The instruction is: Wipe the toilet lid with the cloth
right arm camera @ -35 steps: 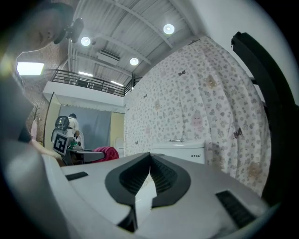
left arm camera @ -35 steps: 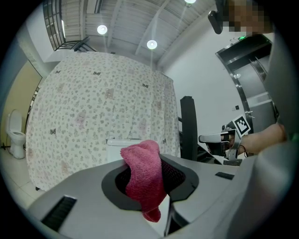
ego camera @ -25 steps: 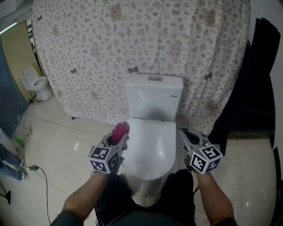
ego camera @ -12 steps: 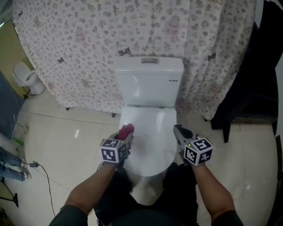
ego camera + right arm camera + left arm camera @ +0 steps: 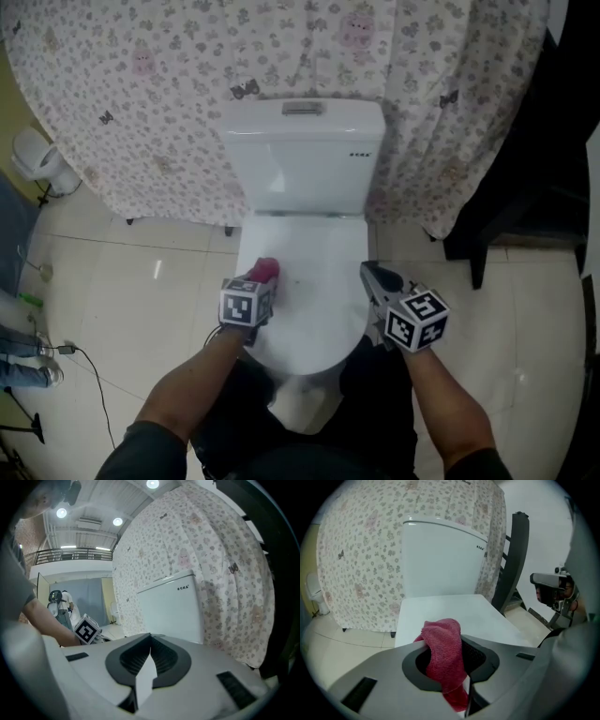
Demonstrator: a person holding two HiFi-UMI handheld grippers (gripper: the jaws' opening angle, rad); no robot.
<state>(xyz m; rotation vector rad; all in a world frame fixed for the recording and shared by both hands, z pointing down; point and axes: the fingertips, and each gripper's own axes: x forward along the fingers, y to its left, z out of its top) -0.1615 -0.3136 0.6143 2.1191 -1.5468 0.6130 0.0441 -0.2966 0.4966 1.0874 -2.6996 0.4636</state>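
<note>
The white toilet lid (image 5: 314, 300) lies closed below the tank (image 5: 302, 155). My left gripper (image 5: 259, 282) is over the lid's left edge, shut on a red cloth (image 5: 263, 269). In the left gripper view the cloth (image 5: 443, 651) bulges up between the jaws and hangs below them, with the lid (image 5: 454, 613) just ahead. My right gripper (image 5: 369, 272) hovers at the lid's right rim, shut with nothing in it. The right gripper view shows its jaws closed together and the tank (image 5: 171, 609) beyond.
A floral curtain (image 5: 169, 103) hangs behind the toilet. A dark chair or rack (image 5: 525, 178) stands at the right. A small second toilet (image 5: 37, 159) and a floor cable (image 5: 80, 370) lie at the left on pale tiles.
The left gripper has moved forward and down with the cloth, from beside the lid's left front to over its left edge. The right gripper kept beside the right rim.
</note>
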